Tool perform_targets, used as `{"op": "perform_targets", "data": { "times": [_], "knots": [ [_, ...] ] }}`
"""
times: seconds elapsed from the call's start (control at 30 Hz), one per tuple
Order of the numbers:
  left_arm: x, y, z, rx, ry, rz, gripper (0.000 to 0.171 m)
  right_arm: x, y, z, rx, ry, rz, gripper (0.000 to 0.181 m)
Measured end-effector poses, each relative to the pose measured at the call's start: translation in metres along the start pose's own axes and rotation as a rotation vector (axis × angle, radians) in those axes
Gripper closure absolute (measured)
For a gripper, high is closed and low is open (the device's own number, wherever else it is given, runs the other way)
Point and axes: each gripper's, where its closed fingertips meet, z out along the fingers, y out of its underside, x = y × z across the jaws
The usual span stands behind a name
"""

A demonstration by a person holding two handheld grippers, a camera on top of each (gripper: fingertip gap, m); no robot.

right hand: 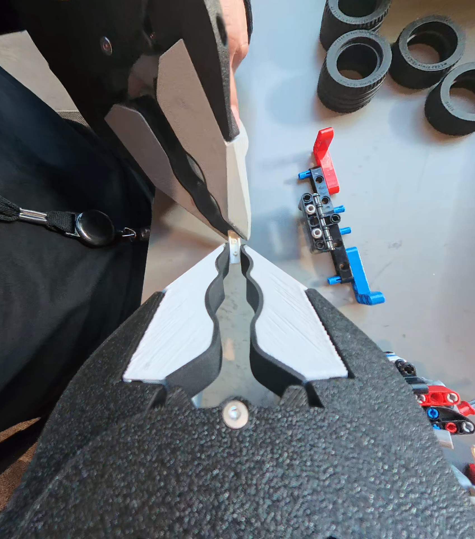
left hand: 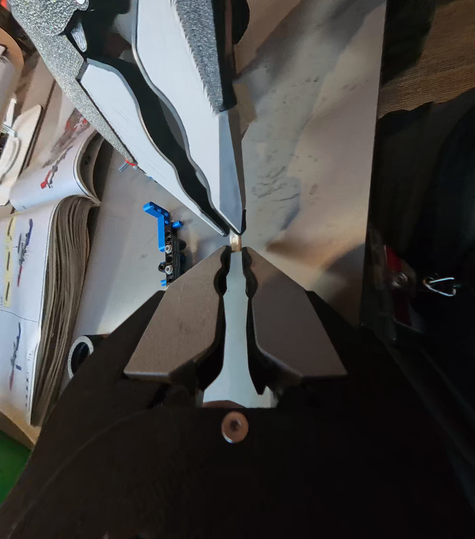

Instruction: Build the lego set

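1. The small pale piece (right hand: 234,250) sits between the two grippers, held above the grey table (right hand: 405,335) near the person's dark shirt (right hand: 41,291); it is too small to tell its exact kind, though it looks like a short pin or bush.
2. The right gripper (right hand: 234,251) is closed on the lower end of that piece, its white fingers (right hand: 282,315) meeting only at the tips; the left gripper (left hand: 235,251) meets it tip to tip from the other side, its dark fingers (left hand: 189,315) nearly together, and I judge it to be pinching the other end, though the contact is partly hidden.
3. The step in hand seems to be passing or re-seating the piece; to do it well, keep both tips on one line so the piece does not twist, and let one side go only once the other has a firm hold.
4. A grip this far out on the tips is weak; a slight sideways pull could flick the piece away.
5. The half-built strip (right hand: 335,221), black with red and blue ends, lies flat just beside the grippers; carry the piece there slowly.
6. Farther out stand the four black tyres (right hand: 355,73); the open booklet (left hand: 23,291) lies on the left gripper's far side.
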Motion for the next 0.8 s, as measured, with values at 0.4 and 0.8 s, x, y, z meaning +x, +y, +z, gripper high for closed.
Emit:
{"op": "perform_targets", "data": {
  "times": [0.4, 0.8],
  "knots": [
    [-0.002, 0.008, 0.003, -0.067, 0.069, -0.161, 0.168, 0.006, 0.001, 0.006, 0.024, 0.059, 0.021, 0.181],
    [-0.003, 0.014, 0.002, -0.056, 0.115, -0.255, 0.171, 0.018, 0.001, 0.006, 0.000, 0.287, -0.073, 0.178]
  ]
}}
